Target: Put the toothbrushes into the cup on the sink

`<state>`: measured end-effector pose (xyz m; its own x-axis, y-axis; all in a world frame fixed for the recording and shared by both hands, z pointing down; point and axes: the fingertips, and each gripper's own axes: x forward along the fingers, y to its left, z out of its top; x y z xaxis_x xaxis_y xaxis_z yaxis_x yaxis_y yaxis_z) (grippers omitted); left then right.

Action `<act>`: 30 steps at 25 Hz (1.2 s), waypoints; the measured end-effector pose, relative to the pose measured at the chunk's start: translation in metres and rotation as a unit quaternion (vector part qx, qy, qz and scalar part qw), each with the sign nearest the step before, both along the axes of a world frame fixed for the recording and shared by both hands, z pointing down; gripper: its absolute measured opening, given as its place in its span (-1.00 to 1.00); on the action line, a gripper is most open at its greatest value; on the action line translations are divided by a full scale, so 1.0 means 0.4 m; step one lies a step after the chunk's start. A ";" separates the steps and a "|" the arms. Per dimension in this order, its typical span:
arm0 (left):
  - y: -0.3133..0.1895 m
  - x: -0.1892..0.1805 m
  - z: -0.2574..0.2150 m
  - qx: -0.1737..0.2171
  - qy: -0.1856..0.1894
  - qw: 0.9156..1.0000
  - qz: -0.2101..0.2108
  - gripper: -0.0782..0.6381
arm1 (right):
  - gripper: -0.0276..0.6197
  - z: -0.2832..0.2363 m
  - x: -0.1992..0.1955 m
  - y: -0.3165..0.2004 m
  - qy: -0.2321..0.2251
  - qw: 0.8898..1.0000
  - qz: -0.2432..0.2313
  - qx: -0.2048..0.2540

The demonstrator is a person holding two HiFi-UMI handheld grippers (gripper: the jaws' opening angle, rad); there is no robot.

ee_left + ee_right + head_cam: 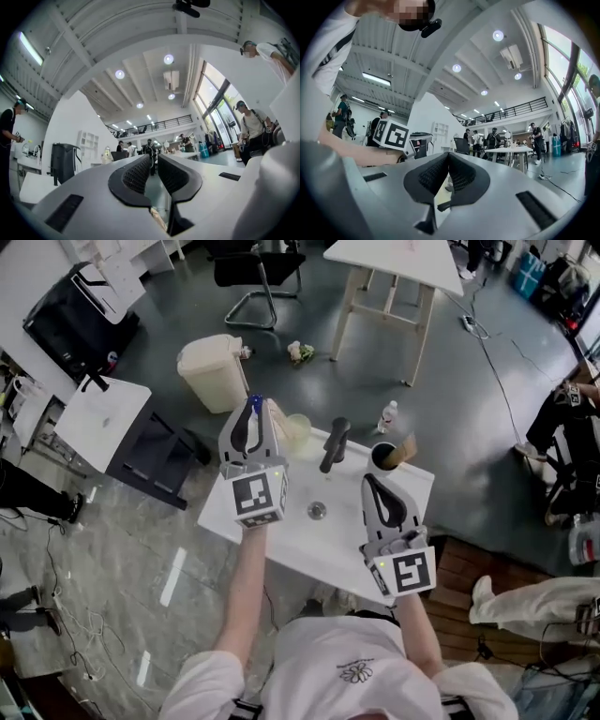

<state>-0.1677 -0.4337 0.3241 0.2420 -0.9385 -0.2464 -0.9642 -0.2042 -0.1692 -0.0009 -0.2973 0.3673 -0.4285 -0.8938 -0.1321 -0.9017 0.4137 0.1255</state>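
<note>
A white sink (281, 540) carries a black faucet (333, 444) and a dark cup (381, 457) at its back right. A tan toothbrush (406, 447) leans in that cup. My left gripper (253, 418) is raised over the sink's back left, its jaws nearly together. A blue-tipped toothbrush end (255, 405) shows at its tips. In the left gripper view the left gripper (154, 159) shows a thin slit, with a tan piece (157, 221) low between the jaws. My right gripper (373, 482) hangs over the sink's right side. In its own view the right gripper (449, 157) has its tips touching.
A pale cup (298, 428) stands on the back rim left of the faucet. On the floor behind are a beige bin (214, 371), a water bottle (386, 415), a black chair (258, 273) and a wooden-legged table (394, 277). A person's legs (525, 601) lie at the right.
</note>
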 end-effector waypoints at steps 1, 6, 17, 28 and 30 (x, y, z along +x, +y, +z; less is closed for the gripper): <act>0.036 0.004 -0.050 0.021 0.007 1.000 0.002 -0.62 | -0.88 -0.030 -0.002 0.004 -0.004 1.000 -0.001 0.012; 0.220 0.061 -0.202 0.081 0.053 0.995 0.026 -0.73 | -0.88 -0.116 0.004 0.033 -0.020 0.998 -0.001 0.061; 0.419 0.091 -0.123 0.049 0.078 0.996 0.015 -0.74 | -0.88 -0.143 0.016 0.083 -0.038 0.996 -0.002 0.080; 0.441 0.104 -0.114 0.042 0.076 0.996 0.022 -0.74 | -0.88 -0.126 0.026 0.101 -0.025 0.998 0.008 0.063; 0.443 0.102 -0.115 0.041 0.076 0.996 0.022 -0.73 | -0.88 -0.132 0.023 0.103 -0.026 0.997 0.008 0.066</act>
